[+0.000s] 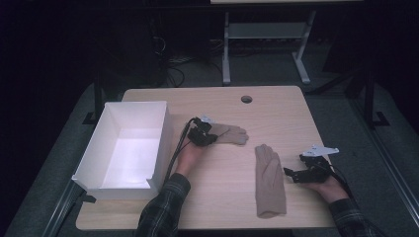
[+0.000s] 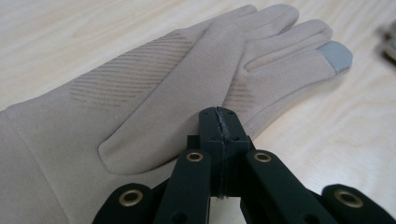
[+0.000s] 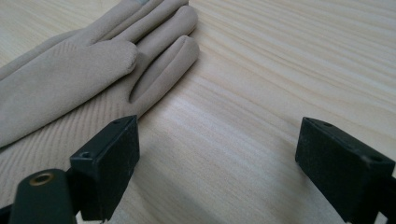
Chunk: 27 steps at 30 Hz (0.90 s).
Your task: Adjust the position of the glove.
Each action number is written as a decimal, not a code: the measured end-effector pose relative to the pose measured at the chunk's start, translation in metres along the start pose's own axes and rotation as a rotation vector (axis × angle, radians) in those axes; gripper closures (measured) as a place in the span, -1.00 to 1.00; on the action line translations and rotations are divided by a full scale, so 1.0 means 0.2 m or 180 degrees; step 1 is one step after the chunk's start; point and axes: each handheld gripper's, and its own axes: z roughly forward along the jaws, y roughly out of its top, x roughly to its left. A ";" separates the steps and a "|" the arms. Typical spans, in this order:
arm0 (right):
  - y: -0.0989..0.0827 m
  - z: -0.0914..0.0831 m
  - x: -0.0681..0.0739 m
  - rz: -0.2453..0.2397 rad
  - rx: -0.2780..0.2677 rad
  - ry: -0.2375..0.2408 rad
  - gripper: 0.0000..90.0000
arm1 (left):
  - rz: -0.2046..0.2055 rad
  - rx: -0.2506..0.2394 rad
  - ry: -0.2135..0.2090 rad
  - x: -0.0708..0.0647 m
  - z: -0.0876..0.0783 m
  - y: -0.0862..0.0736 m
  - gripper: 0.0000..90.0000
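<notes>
Beige gloves flat on desk (image 1: 296,108): far glove (image 1: 232,134) at centre under left tongs (image 2: 219,122), jaws pressed together, nothing pinched that I can tell. Near glove (image 1: 269,180) just beside right tongs (image 3: 219,158), jaws wide. White box (image 1: 158,148) on desk's left.

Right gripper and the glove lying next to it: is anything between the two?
Nothing visible. The right gripper stands open beside the nearer glove, with bare table between its jaws and the glove's edge right by one jaw. The left gripper is over at the other glove, away from this path.
</notes>
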 end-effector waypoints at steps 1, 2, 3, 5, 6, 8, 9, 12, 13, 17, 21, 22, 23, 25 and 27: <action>0.00 0.00 0.00 0.0000 0.0001 0.0000 -0.71 | -0.0006 -0.0007 -0.0014 -0.01 0.00 -0.01 1.00; 0.00 0.00 0.00 -0.0004 -0.0002 -0.0001 -0.71 | -0.0012 -0.0014 -0.0028 -0.02 -0.01 -0.02 1.00; 0.00 0.00 0.00 -0.0003 -0.0001 -0.0001 -0.71 | -0.0015 -0.0018 -0.0043 -0.03 -0.01 -0.02 1.00; 0.00 0.00 0.00 -0.0008 -0.0002 -0.0001 -0.71 | -0.0003 -0.0024 -0.0063 -0.05 -0.02 -0.03 1.00; 0.00 0.00 0.00 -0.0008 -0.0002 -0.0001 -0.71 | -0.0001 -0.0035 -0.0082 -0.06 -0.02 -0.04 1.00; 0.00 0.00 0.00 -0.0007 -0.0004 0.0000 -0.71 | 0.0014 -0.0030 -0.0108 -0.07 -0.02 -0.05 1.00; 0.00 0.00 0.00 -0.0009 -0.0003 -0.0001 -0.71 | 0.0022 -0.0026 -0.0124 -0.08 -0.03 -0.05 1.00; 0.00 0.00 0.00 -0.0009 -0.0002 -0.0001 -0.71 | 0.0010 -0.0059 -0.0161 -0.11 -0.03 -0.06 1.00; 0.00 0.00 0.00 -0.0009 -0.0002 -0.0001 -0.71 | -0.0002 -0.0068 -0.0173 -0.12 -0.03 -0.07 1.00; 0.00 0.00 0.00 -0.0007 -0.0001 -0.0001 -0.71 | 0.0026 -0.0057 -0.0212 -0.14 -0.03 -0.07 1.00; 0.00 0.00 0.00 -0.0009 -0.0002 0.0000 -0.71 | 0.0046 -0.0058 -0.0221 -0.13 -0.05 -0.06 1.00; 0.00 0.00 0.00 -0.0008 -0.0001 0.0000 -0.71 | 0.0035 -0.0088 -0.0214 -0.12 -0.06 -0.05 1.00; 0.00 0.00 0.00 -0.0008 -0.0003 0.0000 -0.71 | 0.0010 -0.0115 -0.0197 -0.11 -0.07 -0.04 1.00; 0.00 0.00 0.00 -0.0008 -0.0003 0.0000 -0.71 | 0.0011 -0.0131 -0.0133 -0.08 -0.09 -0.03 1.00; 0.00 0.00 0.00 -0.0009 -0.0003 -0.0001 -0.71 | -0.0046 -0.0170 -0.0031 -0.04 -0.10 -0.01 1.00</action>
